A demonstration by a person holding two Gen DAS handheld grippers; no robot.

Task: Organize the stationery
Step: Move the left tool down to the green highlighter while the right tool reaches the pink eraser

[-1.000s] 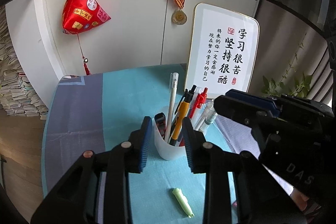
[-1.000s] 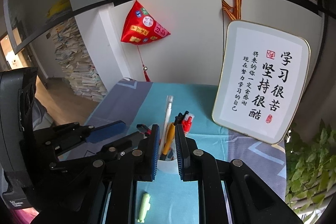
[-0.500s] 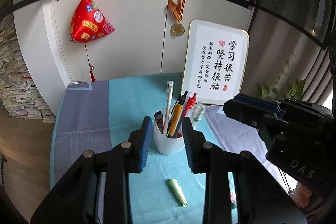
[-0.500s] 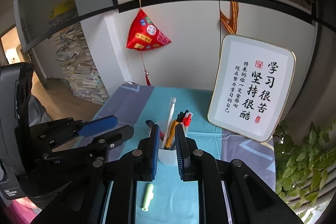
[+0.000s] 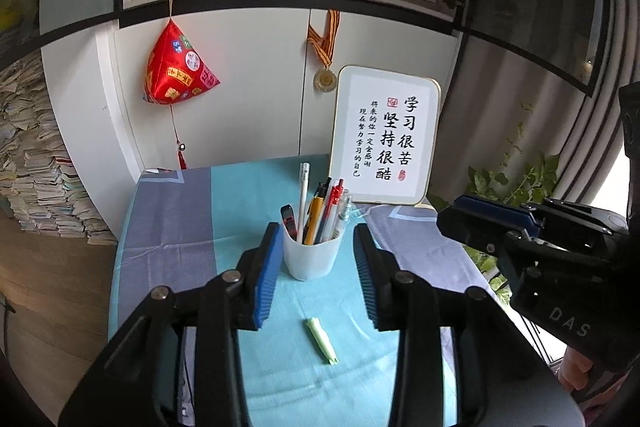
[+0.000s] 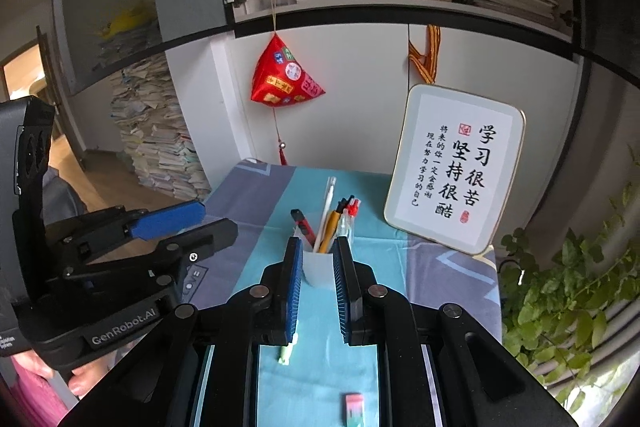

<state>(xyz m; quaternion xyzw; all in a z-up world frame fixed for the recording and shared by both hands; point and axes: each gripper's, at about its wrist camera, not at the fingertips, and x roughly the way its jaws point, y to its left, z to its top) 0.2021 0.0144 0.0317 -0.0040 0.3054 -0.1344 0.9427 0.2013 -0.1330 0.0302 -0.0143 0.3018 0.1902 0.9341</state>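
Both tongs, left [image 5: 316, 279] and right [image 6: 317, 287], spread and holding nothing, have backed off from the one white cup [image 5: 311, 257] mid-frame; one green cap [image 5: 322, 341] lies below.

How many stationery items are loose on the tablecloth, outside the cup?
2: a green highlighter lying just in front of the white cup, and a pink-green eraser nearer the grippers. Others may be hidden.
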